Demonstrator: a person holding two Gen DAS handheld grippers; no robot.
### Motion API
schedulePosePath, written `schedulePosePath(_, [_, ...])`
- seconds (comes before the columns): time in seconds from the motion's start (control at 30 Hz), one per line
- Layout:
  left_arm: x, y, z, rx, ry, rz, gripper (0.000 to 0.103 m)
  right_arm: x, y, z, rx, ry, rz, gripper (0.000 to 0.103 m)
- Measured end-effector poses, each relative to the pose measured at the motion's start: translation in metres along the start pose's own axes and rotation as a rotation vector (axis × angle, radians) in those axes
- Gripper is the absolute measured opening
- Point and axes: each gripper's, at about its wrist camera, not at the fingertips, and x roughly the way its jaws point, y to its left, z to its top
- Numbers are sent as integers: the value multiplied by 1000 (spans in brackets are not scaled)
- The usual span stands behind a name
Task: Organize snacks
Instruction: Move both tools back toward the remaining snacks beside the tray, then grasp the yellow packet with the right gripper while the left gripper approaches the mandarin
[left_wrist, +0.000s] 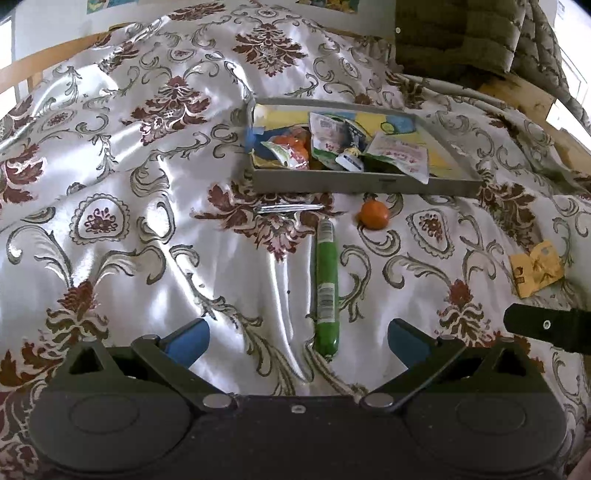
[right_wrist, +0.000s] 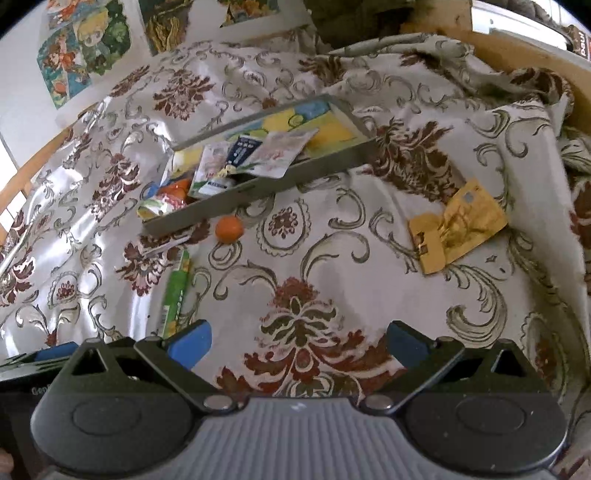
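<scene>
A grey tray (left_wrist: 369, 182) (right_wrist: 258, 188) lies on the patterned bedspread and holds several snack packets (left_wrist: 332, 138) (right_wrist: 258, 155). In front of it lie a long green stick pack (left_wrist: 327, 284) (right_wrist: 175, 291), a small orange fruit (left_wrist: 373, 215) (right_wrist: 229, 229), a thin silver packet (left_wrist: 288, 208) and, to the right, a yellow packet (left_wrist: 535, 267) (right_wrist: 456, 225). My left gripper (left_wrist: 297, 339) is open and empty, with the near end of the green stick between its jaws. My right gripper (right_wrist: 299, 341) is open and empty above the cloth, short of the yellow packet.
The bedspread (left_wrist: 129, 166) is wrinkled and shiny. A wooden frame (left_wrist: 517, 96) and folded brown bedding (left_wrist: 454, 33) stand at the back right. Posters (right_wrist: 85, 48) hang on the wall behind. The right gripper's edge shows in the left wrist view (left_wrist: 546, 325).
</scene>
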Motion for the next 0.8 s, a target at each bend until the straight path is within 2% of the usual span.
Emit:
schedulePosePath(0.17, [7,-9,6,34,-28,-27,102,-1,-7,4,59,-21,-12,103])
schedulePosePath(0.43, [25,-23,21,113,-75,-55,102,14,-43,17,259,27,-16,103])
schedulePosePath(0.53, [34,-24,29,123,-91,-72,102,21,-50,18,294,37,-10,103])
schedulePosePath(0.8, [69,-38,58,147,-116,-157,102,20,-74,31,393,-53,-87,103])
